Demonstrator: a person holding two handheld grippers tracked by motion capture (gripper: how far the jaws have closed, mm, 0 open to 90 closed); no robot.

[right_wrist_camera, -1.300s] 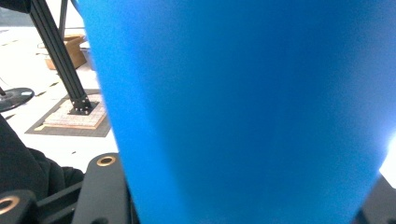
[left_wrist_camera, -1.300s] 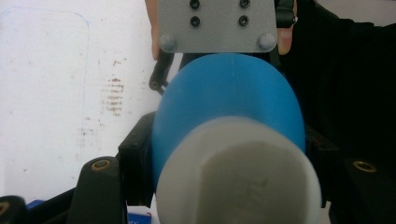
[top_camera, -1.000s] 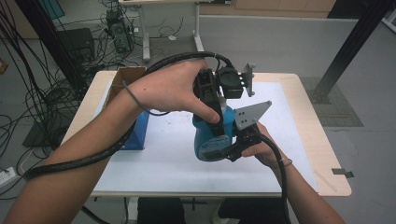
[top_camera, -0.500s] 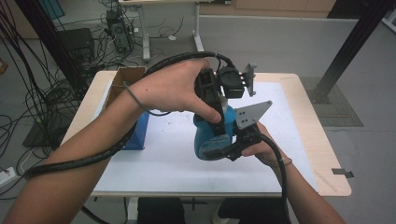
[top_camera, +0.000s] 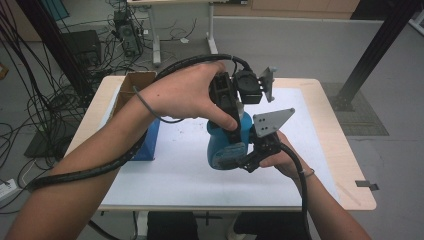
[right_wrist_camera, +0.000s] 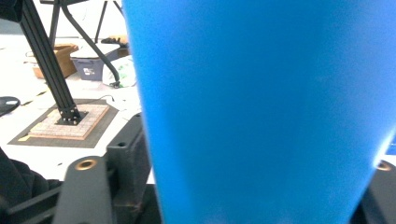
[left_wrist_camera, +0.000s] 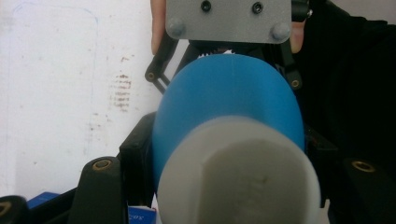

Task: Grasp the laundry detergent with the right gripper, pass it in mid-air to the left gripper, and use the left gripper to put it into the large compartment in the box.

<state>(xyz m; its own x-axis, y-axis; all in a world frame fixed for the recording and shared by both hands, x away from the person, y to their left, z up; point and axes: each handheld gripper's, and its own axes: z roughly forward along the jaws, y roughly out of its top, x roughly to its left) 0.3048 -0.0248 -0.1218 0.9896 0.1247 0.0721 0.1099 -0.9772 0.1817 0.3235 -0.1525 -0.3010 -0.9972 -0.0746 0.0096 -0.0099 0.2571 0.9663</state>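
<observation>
- At table centre, above the white mat (top_camera: 175, 170): a blue bottle (top_camera: 225, 145) is held in the air between two grippers, its base tilted toward 6 o'clock.
- At 9 o'clock of the bottle: a cardboard box (top_camera: 131, 82) with a blue box (top_camera: 150, 145) in front of it. Both sit well clear of the work, so they are no obstacle.
- Left gripper (top_camera: 232, 125): it comes in from 12 o'clock and is clenched on the bottle's upper part. In the left gripper view its jaws flank the blue body (left_wrist_camera: 229, 98) just behind the white cap (left_wrist_camera: 238, 172).
- Right gripper (top_camera: 250, 160): it sits at 4 o'clock of the bottle, low on the body. Its jaws have just been opening with the bottle (right_wrist_camera: 257, 107) between them. The grip looks released, with the pads no longer squeezing.
- Step in hand, as I read it: handing the bottle over to the left gripper.
- To do it well: keep the left clamp firm and the hand steady. Widen the right jaws fully before drawing back toward 4 o'clock, straight off the body, so that no pad drags the bottle.
- Risk: the left grip is high and the base hangs free, so the bottle may swing once the right lets go. Pause and watch for sag before moving off.
</observation>
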